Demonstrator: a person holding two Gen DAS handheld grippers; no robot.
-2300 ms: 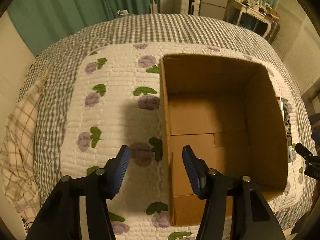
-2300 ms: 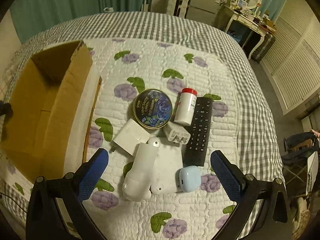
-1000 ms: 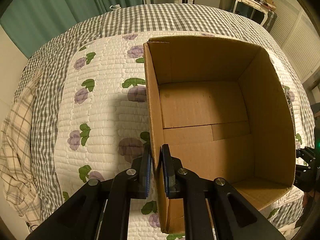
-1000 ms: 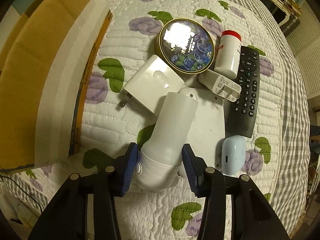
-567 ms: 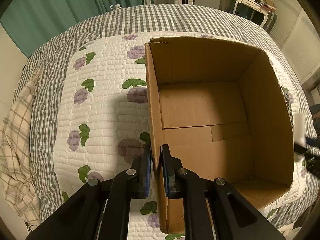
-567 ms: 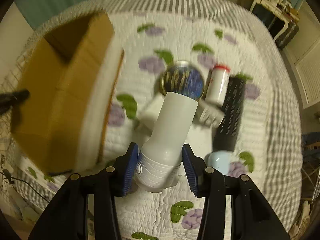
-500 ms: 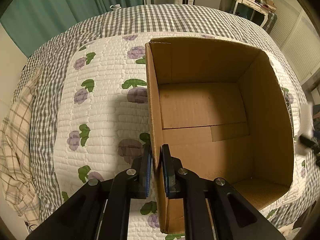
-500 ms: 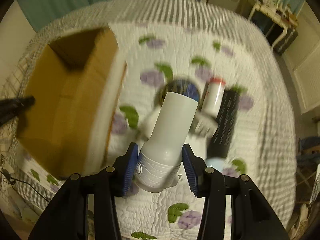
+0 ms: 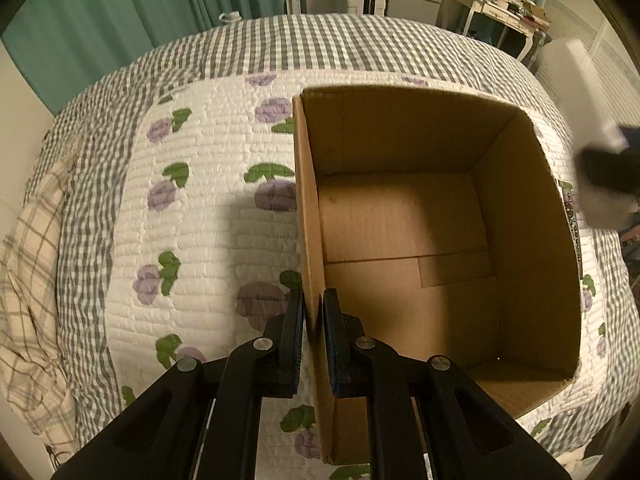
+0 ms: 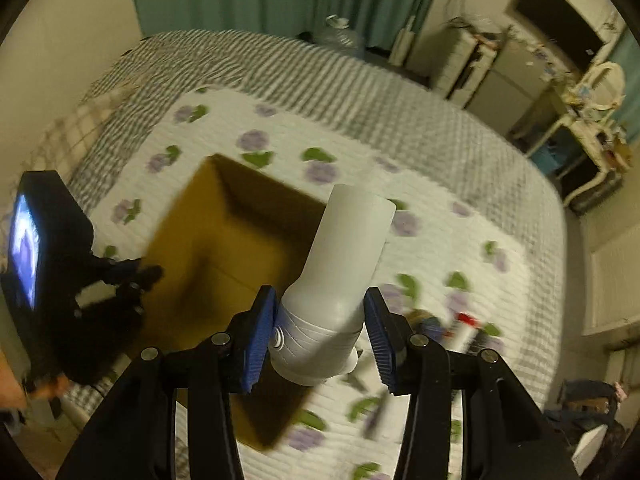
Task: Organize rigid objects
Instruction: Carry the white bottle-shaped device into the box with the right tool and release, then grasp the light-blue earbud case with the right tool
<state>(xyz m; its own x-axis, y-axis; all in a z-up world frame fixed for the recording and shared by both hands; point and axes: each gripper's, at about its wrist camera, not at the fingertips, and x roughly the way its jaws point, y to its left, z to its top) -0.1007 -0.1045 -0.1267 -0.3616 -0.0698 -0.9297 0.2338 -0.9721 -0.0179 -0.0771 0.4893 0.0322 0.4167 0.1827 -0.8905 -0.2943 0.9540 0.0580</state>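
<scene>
Left wrist view: left gripper [image 9: 314, 320] clamped on the near-left wall of the cardboard box [image 9: 528, 240], corrugated brown, open-topped, on a quilted floral bedspread [image 9: 192, 208]. Same clamp as a second ago.

Right wrist view: right gripper [image 10: 320, 322] squeezes the ribbed base of a smooth white plastic bottle [image 10: 340, 264], now raised over the box [image 10: 224, 236]; a second ago it lay among the pile. Picture blurred.

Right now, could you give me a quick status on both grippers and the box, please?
Left gripper shut on cardboard box wall. Right gripper shut on white bottle, raised near the open box. Box interior bare, nothing in the way.
</scene>
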